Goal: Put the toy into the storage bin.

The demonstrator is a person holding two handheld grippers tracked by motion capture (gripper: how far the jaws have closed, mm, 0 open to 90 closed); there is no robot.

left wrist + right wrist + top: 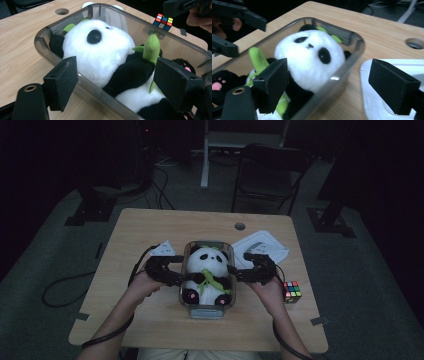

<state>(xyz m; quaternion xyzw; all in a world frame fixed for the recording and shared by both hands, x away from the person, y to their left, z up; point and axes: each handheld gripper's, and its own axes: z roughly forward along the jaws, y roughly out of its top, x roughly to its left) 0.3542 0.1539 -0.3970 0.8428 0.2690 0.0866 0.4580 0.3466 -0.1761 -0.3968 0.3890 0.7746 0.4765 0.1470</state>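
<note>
Left flank: bare table beside the clear bin.
Right flank: white lid and puzzle cube crowd it.
Bin interior: plush panda fills it.

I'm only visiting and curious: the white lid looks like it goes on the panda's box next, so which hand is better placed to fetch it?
Probably the right gripper: the lid lies just beyond it, right of the box. The left gripper is across the box.

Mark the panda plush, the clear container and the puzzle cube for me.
panda plush (105, 52): left gripper view, on its white face.
clear container (207, 311): high view, on its near rim.
puzzle cube (292, 291): high view, on its top face.
</note>
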